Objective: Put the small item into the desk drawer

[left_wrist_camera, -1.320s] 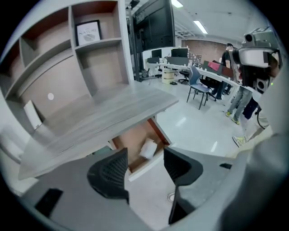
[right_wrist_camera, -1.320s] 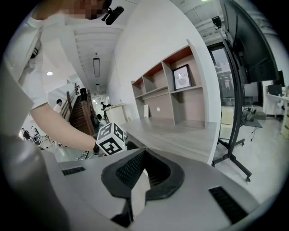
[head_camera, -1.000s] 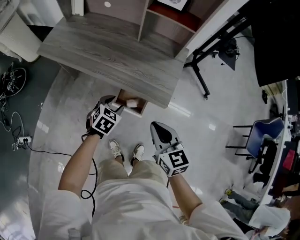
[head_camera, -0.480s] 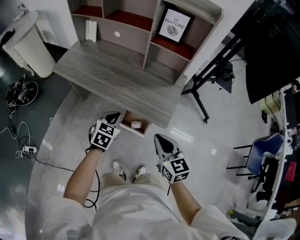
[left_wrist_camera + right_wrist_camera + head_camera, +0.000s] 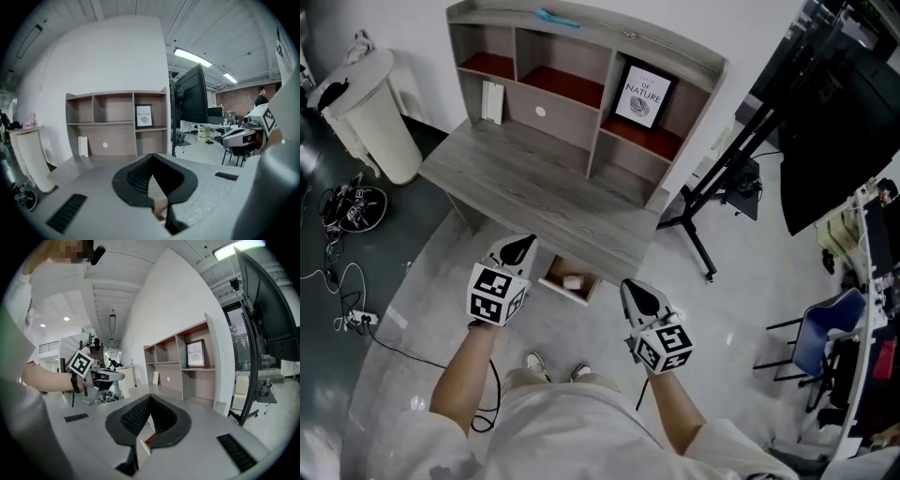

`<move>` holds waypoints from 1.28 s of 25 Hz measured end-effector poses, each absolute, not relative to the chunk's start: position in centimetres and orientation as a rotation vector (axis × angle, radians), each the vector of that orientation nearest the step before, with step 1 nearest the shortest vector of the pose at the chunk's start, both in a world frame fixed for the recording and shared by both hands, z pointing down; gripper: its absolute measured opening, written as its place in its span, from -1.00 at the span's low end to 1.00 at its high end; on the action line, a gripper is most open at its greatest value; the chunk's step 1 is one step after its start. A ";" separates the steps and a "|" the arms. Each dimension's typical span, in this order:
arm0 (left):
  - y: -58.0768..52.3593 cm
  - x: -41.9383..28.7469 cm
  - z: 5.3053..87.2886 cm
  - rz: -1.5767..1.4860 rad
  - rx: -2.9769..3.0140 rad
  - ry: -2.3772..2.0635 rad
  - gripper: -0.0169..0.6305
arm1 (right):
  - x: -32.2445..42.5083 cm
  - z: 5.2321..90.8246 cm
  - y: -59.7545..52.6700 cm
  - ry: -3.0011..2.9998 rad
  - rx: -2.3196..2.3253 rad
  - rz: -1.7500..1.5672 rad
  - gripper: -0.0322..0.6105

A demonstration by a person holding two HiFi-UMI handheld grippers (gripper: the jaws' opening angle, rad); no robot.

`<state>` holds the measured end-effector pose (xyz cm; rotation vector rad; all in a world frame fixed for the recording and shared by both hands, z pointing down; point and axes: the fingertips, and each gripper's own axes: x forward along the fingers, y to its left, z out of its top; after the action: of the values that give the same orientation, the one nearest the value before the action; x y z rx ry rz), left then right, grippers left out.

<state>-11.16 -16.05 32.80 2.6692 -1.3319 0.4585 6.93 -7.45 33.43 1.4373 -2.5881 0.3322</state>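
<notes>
The grey desk (image 5: 534,192) has a small drawer (image 5: 570,280) pulled out under its front edge. A small white item (image 5: 573,280) lies inside it. My left gripper (image 5: 523,243) hangs just left of the drawer, above the desk's front edge, jaws shut with nothing between them. In the left gripper view the left gripper (image 5: 151,157) points at the hutch (image 5: 117,122). My right gripper (image 5: 631,285) hovers right of the drawer, over the floor. In the right gripper view the right gripper (image 5: 149,397) is shut and empty too.
A hutch (image 5: 581,66) with a framed picture (image 5: 642,97) stands at the desk's back. A white bin (image 5: 370,112) and floor cables (image 5: 347,206) are to the left. A black stand (image 5: 712,197), a dark screen (image 5: 834,112) and a blue chair (image 5: 806,328) are to the right.
My left gripper has drawn back from the drawer mouth to its left. The head view has tilted up, so the hutch now shows. The white item stays in the open drawer.
</notes>
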 end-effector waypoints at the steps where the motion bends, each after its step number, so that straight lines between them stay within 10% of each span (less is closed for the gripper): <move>1: -16.0 -11.4 31.7 0.422 2.678 -1.349 -0.93 | 7.3 33.1 -7.7 -2.588 1.446 0.326 -0.90; 32: -8.7 -20.8 24.8 -0.067 2.608 -1.674 -0.93 | 10.9 29.1 -9.3 -2.565 1.692 0.343 -0.91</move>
<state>-20.77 -8.73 24.79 2.6078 -1.6741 -0.0670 10.92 -9.27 29.15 1.6922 -2.5650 0.3429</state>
